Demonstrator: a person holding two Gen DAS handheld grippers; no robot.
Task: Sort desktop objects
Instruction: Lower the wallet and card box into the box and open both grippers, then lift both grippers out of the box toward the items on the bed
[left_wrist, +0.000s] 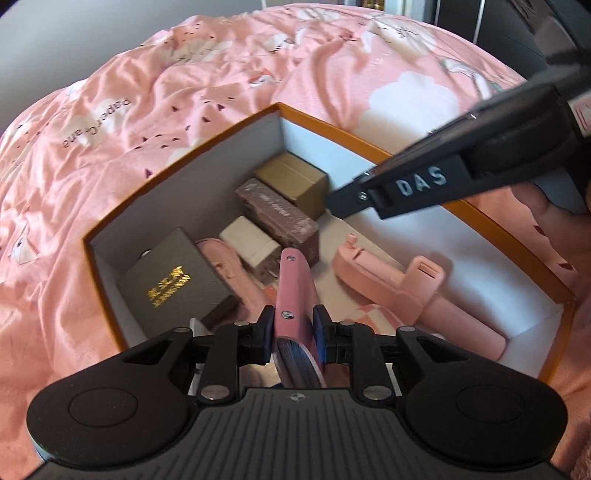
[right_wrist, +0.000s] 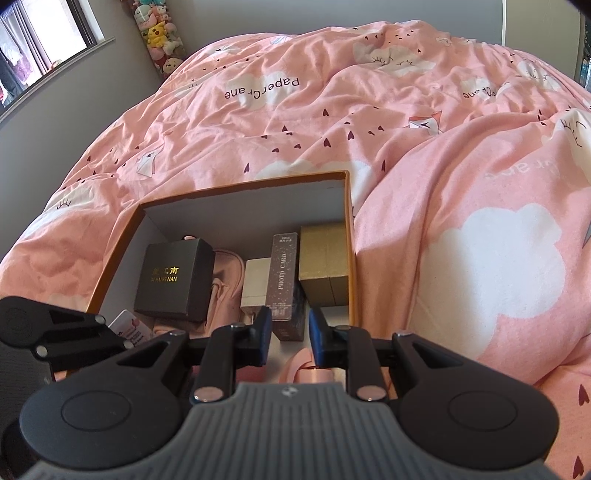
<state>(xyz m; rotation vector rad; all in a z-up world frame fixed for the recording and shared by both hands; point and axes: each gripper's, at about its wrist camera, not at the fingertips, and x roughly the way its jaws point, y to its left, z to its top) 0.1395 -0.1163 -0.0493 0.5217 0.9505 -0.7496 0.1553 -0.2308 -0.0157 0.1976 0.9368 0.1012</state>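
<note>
My left gripper (left_wrist: 293, 325) hangs over an orange-rimmed cardboard box (left_wrist: 184, 162), shut on a pink folding fan (left_wrist: 293, 284) that points down into it. On the box floor lie a black box with gold lettering (left_wrist: 177, 284), a pink pouch (left_wrist: 221, 258), a small white box (left_wrist: 251, 240), a brown photo card box (left_wrist: 280, 218), a gold box (left_wrist: 295, 181) and a pink folding holder (left_wrist: 399, 291). My right gripper (right_wrist: 290, 332) hovers over the box's near right part, open, with nothing between its pads. One of its fingers (left_wrist: 406, 184) reaches in from the right in the left wrist view.
The box (right_wrist: 240, 184) rests on a bed covered by a rumpled pink quilt (right_wrist: 406, 147), which bulges high along the box's right side. A white card with pink print (right_wrist: 129, 325) lies at the box's near left. A window and a column of plush toys (right_wrist: 159, 33) stand at the back left.
</note>
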